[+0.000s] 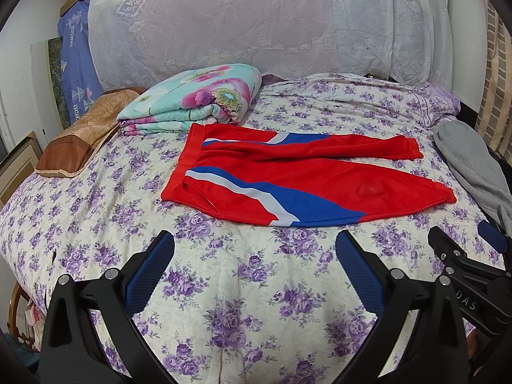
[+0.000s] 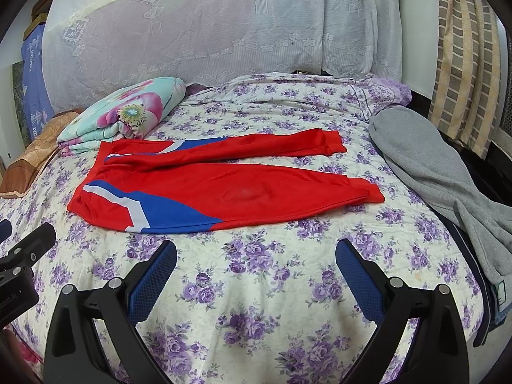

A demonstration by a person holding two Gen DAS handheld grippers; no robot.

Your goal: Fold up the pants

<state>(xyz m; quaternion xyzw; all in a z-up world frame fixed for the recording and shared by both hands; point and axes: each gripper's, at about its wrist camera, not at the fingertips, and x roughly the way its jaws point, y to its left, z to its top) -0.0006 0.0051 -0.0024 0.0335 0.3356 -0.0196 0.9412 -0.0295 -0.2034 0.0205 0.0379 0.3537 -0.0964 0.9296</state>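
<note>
On the bed (image 1: 224,288), the pants (image 1: 288,188) are lying flat, legs spread, waistband just beside a folded quilt (image 1: 192,105). We are holding the left gripper (image 1: 254,275) and right gripper (image 2: 256,278) near them, jaws apart, gripping nothing. A grey garment (image 2: 432,172) is lying rightward.

Pants (image 1: 307,179): red, with blue and white diagonal stripes, ahead of both tools. Bedspread (image 1: 224,288): cream, purple rose print, beneath the fingers. Folded quilt (image 1: 192,102): mint green, pink flowers, ahead-left. Pillow (image 1: 83,134): tan and brown. Garment (image 2: 441,172): plain grey, ahead-right. Lace cover (image 1: 243,19): white. Left gripper (image 1: 255,256) and right gripper (image 2: 256,262): black, blue pads.
</note>
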